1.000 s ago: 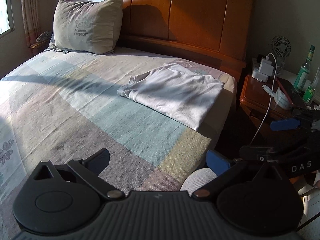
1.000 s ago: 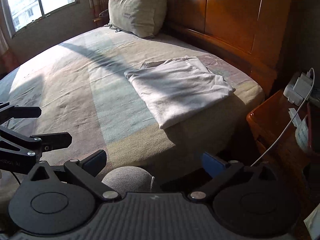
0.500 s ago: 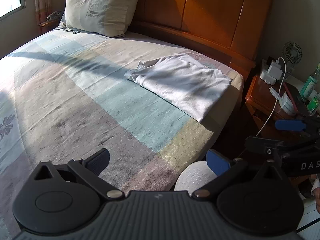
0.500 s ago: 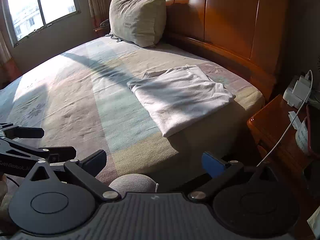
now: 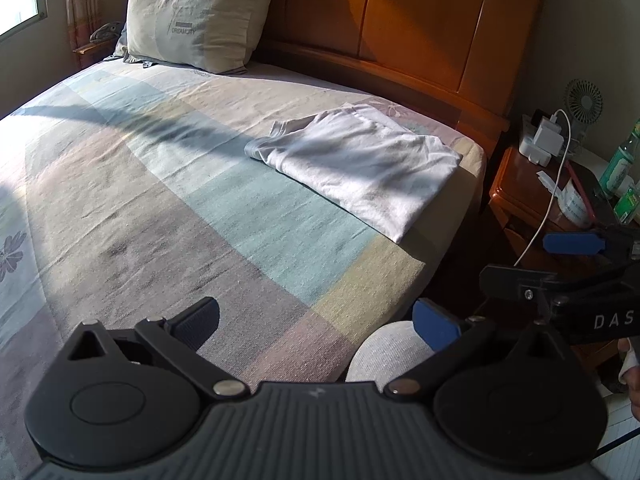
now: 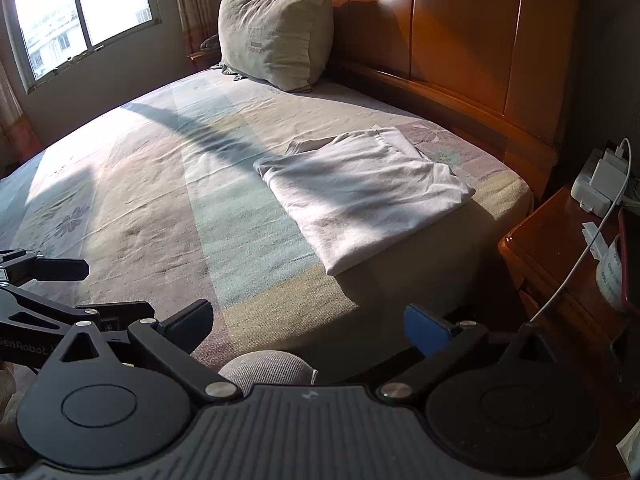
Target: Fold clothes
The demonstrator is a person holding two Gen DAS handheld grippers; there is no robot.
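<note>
A folded white garment (image 5: 356, 164) (image 6: 360, 196) lies flat near the right edge of the bed (image 5: 200, 208) (image 6: 168, 184), close to the headboard. My left gripper (image 5: 316, 320) hangs open over the bed's near corner, well short of the garment, with nothing between its fingers. My right gripper (image 6: 308, 320) is open too and holds nothing. It sits off the bed's near edge, and it shows at the right of the left wrist view (image 5: 532, 260). The left gripper's fingers (image 6: 60, 270) show at the left of the right wrist view.
A pillow (image 5: 196, 20) (image 6: 276, 36) leans on the wooden headboard (image 5: 400, 20) (image 6: 460, 32). A nightstand (image 5: 532, 200) (image 6: 560, 248) at the right carries a charger and cable (image 5: 552, 136), a small fan, bottles and a mug. A person's knee (image 5: 384, 352) (image 6: 268, 368) is below the grippers. A window (image 6: 80, 12) is at the far left.
Both grippers have pulled back and tilted up a little, so more of the headboard and window shows. The garment has not moved. Both stay open.
</note>
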